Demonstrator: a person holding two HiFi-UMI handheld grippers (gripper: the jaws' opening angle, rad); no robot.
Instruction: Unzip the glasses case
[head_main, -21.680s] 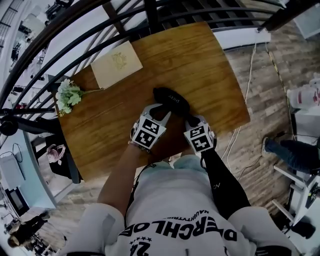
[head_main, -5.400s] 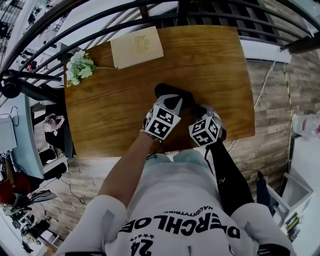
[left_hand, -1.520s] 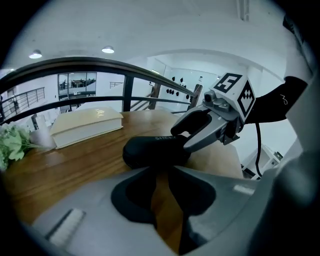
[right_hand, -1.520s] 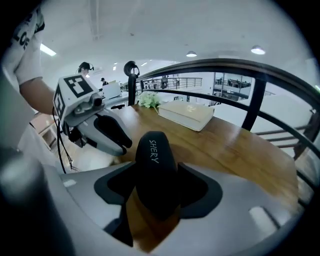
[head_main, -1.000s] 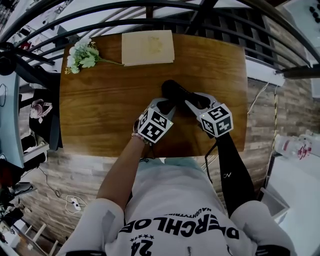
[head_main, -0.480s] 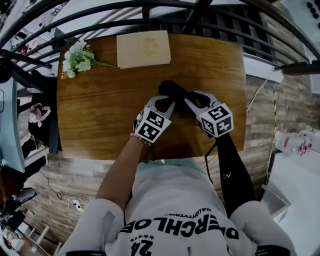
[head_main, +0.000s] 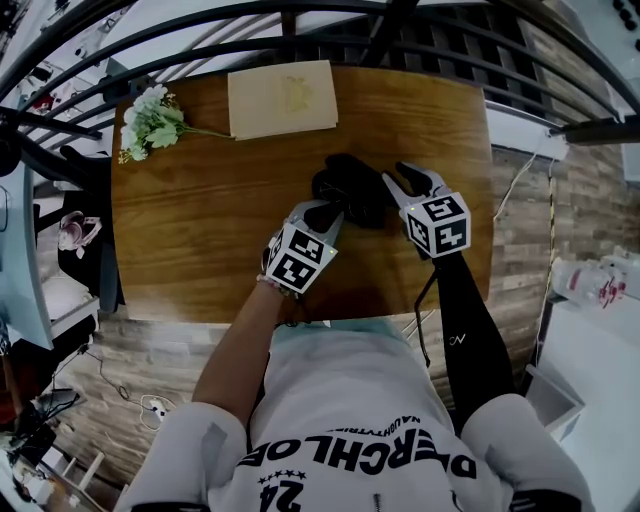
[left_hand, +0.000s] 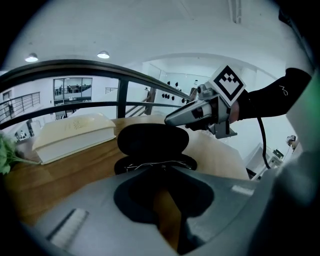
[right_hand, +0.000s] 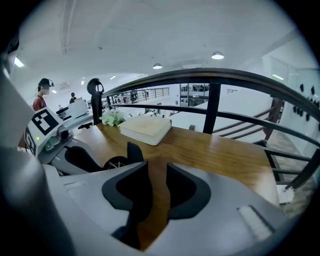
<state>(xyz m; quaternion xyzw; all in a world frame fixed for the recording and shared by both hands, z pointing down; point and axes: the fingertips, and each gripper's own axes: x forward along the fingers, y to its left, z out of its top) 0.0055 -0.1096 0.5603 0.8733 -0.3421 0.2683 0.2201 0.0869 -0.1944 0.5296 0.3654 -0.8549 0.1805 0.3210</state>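
Wooden table (head_main: 200, 230): warm brown grain, rounded corners. Black metal railing (head_main: 215, 45), curved bars, runs along table's far side. Floor (head_main: 520, 250): grey-brown wood planks. White cable (head_main: 503, 185) trails over floor just right of table. Cream book (head_main: 282, 98) and small bunch of white flowers (head_main: 150, 118) lie near table's far edge, side by side. Ceiling (right_hand: 150, 30) white, with round recessed lights (right_hand: 217, 55). Beyond railing: bright open hall, more railings, glass-fronted rooms (right_hand: 192, 89).
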